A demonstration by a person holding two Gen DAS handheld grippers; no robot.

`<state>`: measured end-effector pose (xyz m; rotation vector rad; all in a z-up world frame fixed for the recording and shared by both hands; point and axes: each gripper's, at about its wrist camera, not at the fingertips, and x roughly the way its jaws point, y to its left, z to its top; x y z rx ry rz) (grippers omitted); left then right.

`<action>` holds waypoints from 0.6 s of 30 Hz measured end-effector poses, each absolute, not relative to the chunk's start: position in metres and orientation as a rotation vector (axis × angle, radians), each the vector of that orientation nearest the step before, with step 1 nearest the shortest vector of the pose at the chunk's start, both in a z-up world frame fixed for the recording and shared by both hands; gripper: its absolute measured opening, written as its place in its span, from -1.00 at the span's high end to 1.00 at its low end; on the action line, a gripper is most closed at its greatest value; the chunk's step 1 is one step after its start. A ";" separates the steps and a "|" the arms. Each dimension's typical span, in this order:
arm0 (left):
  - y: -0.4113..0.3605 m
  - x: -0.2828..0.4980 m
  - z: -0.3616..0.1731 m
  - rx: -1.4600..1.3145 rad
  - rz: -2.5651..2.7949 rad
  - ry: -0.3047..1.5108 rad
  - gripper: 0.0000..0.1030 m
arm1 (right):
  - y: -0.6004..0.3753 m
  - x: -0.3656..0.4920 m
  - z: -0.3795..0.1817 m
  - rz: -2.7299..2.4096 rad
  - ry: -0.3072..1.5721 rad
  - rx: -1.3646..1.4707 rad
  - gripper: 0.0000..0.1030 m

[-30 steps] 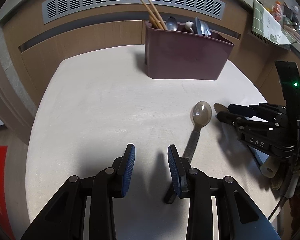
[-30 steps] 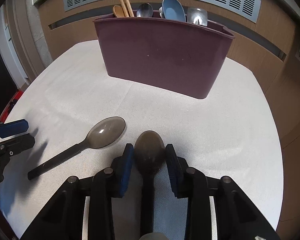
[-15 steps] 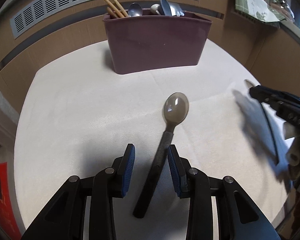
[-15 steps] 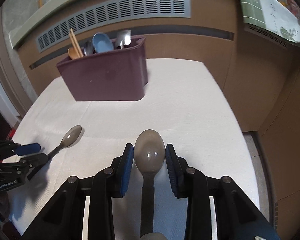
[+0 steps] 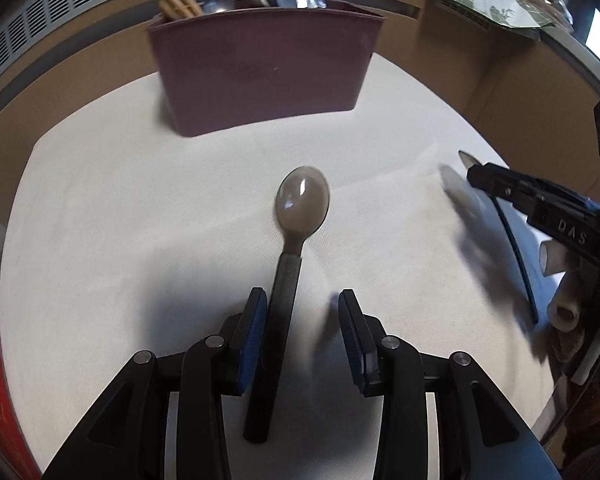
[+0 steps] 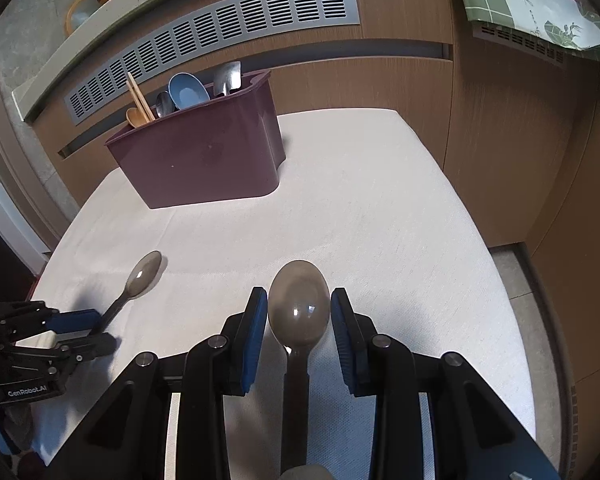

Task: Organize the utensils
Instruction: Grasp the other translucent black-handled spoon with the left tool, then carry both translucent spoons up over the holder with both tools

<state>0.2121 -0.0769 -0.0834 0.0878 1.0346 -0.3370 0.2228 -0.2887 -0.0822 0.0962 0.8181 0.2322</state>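
Spoon (image 5: 288, 280) lay lengthwise between the wide-standing, just-opening left claw (image 5: 303, 332), bowl toward frame top; right claw (image 6: 299, 328) held another spoon (image 6: 299, 308).

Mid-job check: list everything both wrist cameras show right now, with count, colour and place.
utensil caddy: 1, maroon, far side of table
chopsticks: 1 pair, tan, in caddy
wooden spoon: 1, tan, in caddy
metal spoon: 1, silver, in caddy
blue spoon: 1, blue, in caddy
metal scoop: 1, silver, in caddy
loose spoon: 1, translucent grey, lying on table
held spoon: 1, translucent grey, in right gripper
table: 1, white cloth
vent grille: 1, grey, behind table
left gripper: black, blue pads, jaws just been opening, loose spoon's handle between them, unclamped
right gripper: black, blue pads, shut on held spoon's bowl
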 end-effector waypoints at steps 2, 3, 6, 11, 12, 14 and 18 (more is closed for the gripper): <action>-0.081 0.222 -0.084 0.107 -0.318 1.025 0.25 | -0.286 0.220 -0.083 0.239 0.819 0.094 0.42; -0.083 0.227 -0.084 0.122 -0.307 1.018 0.25 | -0.285 0.219 -0.083 0.242 0.818 0.091 0.42; -0.092 0.243 -0.084 0.169 -0.300 1.008 0.25 | -0.280 0.216 -0.082 0.250 0.814 0.075 0.42; -0.097 0.265 -0.087 0.168 -0.300 1.014 0.25 | -0.275 0.215 -0.079 0.252 0.803 0.053 0.42; -0.097 0.268 -0.087 0.162 -0.299 1.018 0.25 | -0.274 0.215 -0.078 0.252 0.802 0.051 0.42; -0.099 0.270 -0.086 0.171 -0.300 1.020 0.25 | -0.274 0.214 -0.076 0.253 0.795 0.046 0.42; -0.104 0.270 -0.086 0.186 -0.311 1.009 0.30 | -0.271 0.214 -0.072 0.256 0.780 0.031 0.42</action>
